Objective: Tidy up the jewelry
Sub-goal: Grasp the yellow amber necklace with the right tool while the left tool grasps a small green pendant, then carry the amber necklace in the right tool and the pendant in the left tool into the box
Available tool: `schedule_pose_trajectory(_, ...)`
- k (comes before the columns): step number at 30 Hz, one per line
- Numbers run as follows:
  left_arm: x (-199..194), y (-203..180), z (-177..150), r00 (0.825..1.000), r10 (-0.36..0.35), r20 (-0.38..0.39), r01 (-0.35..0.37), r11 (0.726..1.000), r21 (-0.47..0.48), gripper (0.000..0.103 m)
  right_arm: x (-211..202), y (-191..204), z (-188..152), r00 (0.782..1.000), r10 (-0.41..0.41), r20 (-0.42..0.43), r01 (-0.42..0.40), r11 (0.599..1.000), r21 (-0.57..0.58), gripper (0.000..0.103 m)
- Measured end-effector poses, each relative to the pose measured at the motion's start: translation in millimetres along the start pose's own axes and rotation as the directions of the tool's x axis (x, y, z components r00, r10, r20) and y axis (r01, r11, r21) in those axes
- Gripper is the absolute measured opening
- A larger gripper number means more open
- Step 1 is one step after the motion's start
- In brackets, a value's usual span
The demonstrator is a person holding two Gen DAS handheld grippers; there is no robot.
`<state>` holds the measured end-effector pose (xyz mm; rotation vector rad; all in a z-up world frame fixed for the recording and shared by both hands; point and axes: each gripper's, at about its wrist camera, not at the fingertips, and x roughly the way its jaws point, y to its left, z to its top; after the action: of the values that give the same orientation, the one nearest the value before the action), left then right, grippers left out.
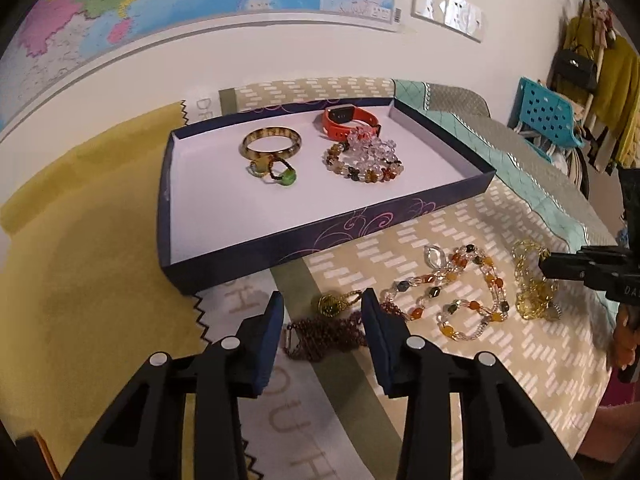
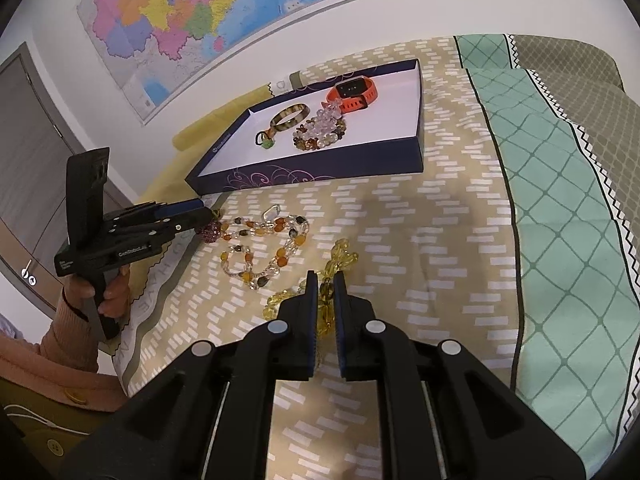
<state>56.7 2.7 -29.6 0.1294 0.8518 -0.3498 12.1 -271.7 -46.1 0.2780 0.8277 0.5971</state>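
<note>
Jewelry lies in two places on the bed — some in the box [image 1: 420, 208], some loose on the patterned bedspread [image 2: 440, 208]. Inside the box I see a bangle [image 1: 271, 141], an orange watch [image 1: 349, 120], a beaded bracelet [image 1: 366, 160] and a small green-bead ring [image 1: 276, 172]. My left hand-held gripper [image 1: 322, 312] is spread wide with nothing in it, a dark red chain [image 1: 324, 334] lying between its fingers, beside a multicolored bead necklace [image 1: 460, 300]. My right hand-held gripper [image 2: 325, 292] is nearly closed, pinching a yellow bead necklace [image 2: 340, 258] — the strand trails out onto the bedspread near the box's front wall.
</note>
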Motion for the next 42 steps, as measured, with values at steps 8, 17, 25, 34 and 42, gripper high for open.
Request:
schedule_pose_trajectory(8,11.2,-4.7,2.4,1.0,0.005,-0.026,-0.004,0.999,0.034,0.028,3.5,-0.4,1.8,1.0,0.003,-0.005,-0.003,1.0,0.001,0.01)
schedule_pose_trajectory(17,5.3,-0.6,1.1,1.0,0.002,-0.015,-0.002,1.0,0.006,0.009,-9.1,11.8,14.7,0.998,0.037,0.043,-0.036,0.999,-0.023,0.005)
schedule_pose_trajectory(25,-18.0,5.0,3.0,0.999,-0.023,0.038,0.024,0.999,-0.033,0.009,-25.5,24.3,27.7,0.992,0.091,0.092,-0.087,0.995,-0.045,0.001)
schedule_pose_trajectory(34,-32.5,8.8,4.5,0.996,-0.046,0.073,0.05,0.997,-0.056,0.009,-4.4,25.4,16.6,0.997,-0.073,-0.008,0.072,0.993,-0.096,0.067)
schedule_pose_trajectory(42,-29.1,12.9,0.7,0.997,-0.053,0.06,0.057,0.995,-0.081,0.009,23.6,43.6,-4.6,0.977,-0.205,-0.056,0.187,0.954,-0.232,0.075)
